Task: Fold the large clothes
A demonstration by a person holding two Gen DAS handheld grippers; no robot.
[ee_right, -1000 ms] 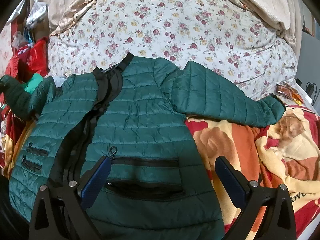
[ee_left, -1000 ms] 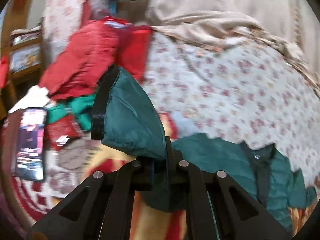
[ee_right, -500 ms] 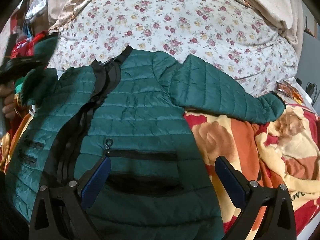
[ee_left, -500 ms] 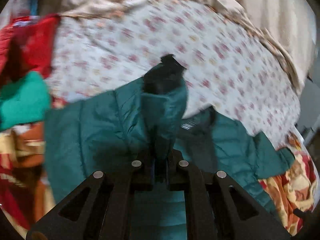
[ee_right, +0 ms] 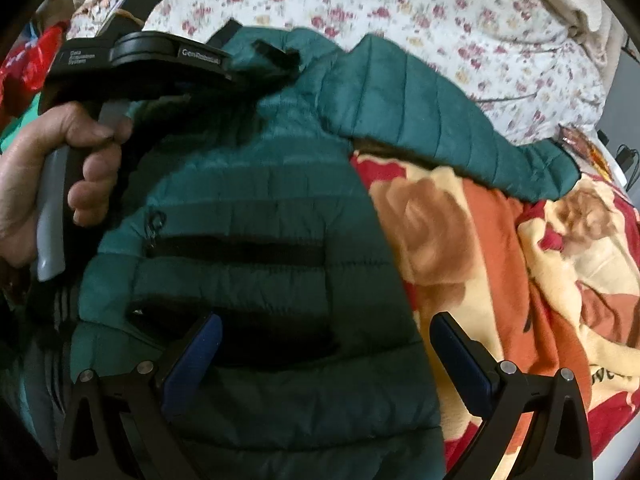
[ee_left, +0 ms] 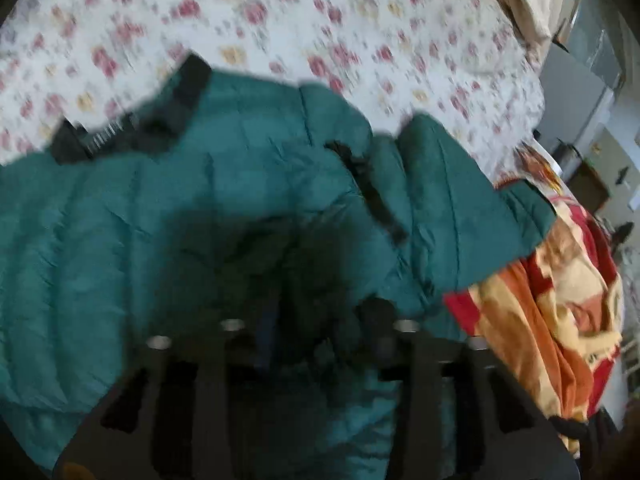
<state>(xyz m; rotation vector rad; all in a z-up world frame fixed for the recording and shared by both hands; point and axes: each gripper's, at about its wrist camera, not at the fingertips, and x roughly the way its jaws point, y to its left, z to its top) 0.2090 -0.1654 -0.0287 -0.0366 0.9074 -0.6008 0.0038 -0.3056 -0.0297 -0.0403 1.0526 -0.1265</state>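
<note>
My left gripper (ee_left: 316, 320) points down onto the chest of the green puffer jacket (ee_left: 132, 232), which fills the middle and the nine o'clock side of the left wrist view. Its jaws have just been opening and now stand partly apart; the picture is blurred and dark there, and jacket fabric lies between and under the fingers, but I see no pad pressing on it. The black collar (ee_left: 132, 128) runs toward ten o'clock, and a folded-over sleeve with its black cuff (ee_left: 372, 188) lies at about one o'clock, across the jacket's upper body.

From the right wrist view, my left hand (ee_right: 48, 168) grips the handle of that gripper at nine o'clock, and the tool's black body reaches toward eleven o'clock over the jacket's collar area.

My right gripper (ee_right: 324, 356) hangs with its jaws wide, blue pads (ee_right: 192, 356) apart, nothing between them but the jacket's lower front underneath. The jacket's black pocket zip (ee_right: 236, 250) sits at twelve o'clock from the fingertips. The other sleeve (ee_right: 452, 128) stretches from the shoulder toward two o'clock, lying across the orange-and-red rose blanket (ee_right: 500, 264). The floral sheet (ee_right: 400, 8) covers the bed beyond the jacket at twelve o'clock.
</note>
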